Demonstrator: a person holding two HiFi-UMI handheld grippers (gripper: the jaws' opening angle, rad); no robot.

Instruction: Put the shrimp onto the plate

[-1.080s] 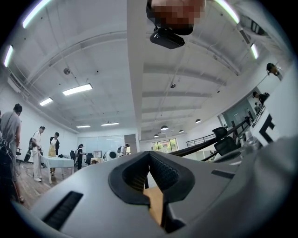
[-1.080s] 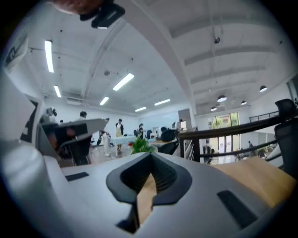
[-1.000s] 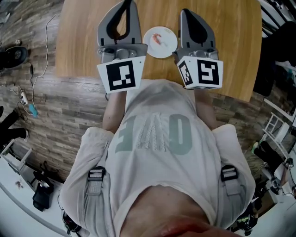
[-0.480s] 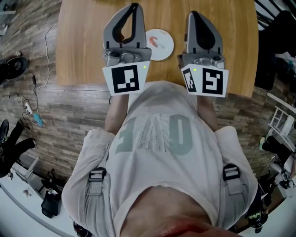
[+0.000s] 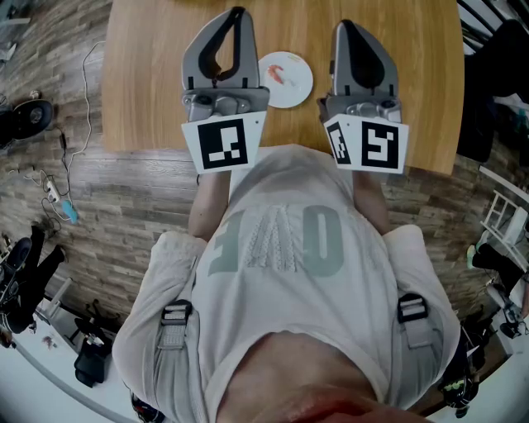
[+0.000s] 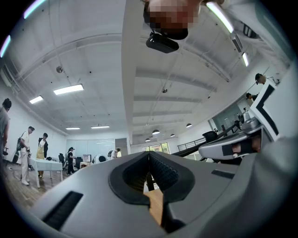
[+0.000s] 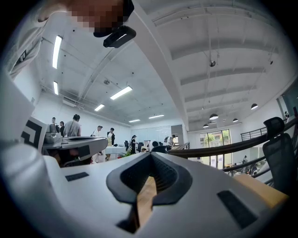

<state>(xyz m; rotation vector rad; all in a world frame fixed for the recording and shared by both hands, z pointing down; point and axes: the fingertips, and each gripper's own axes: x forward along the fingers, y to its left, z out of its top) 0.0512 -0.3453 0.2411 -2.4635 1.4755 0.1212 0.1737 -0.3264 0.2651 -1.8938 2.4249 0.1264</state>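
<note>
Shrimp, a small pink-orange curl, lies on the white plate, which sits on the wooden table in the gap between the two grippers. The plate is just to the right of the left gripper and a little to the left of the right gripper, level with the middle of their jaws rather than ahead of the tips.

Both sets of jaws are closed tip to tip and grip nothing. In each gripper view the padded hollow behind the meeting tips frames only a sliver of table wood.

By the look of it the placing step is done, since the shrimp is on the plate and neither gripper touches it. The likely next move is only to draw both grippers away without nudging the plate's rim.

Neither gripper view shows the plate or the shrimp. They take in mostly ceiling and the room beyond. From the head view the shrimp is too small to tell its details, and the left gripper's body covers the plate's left edge.
</note>
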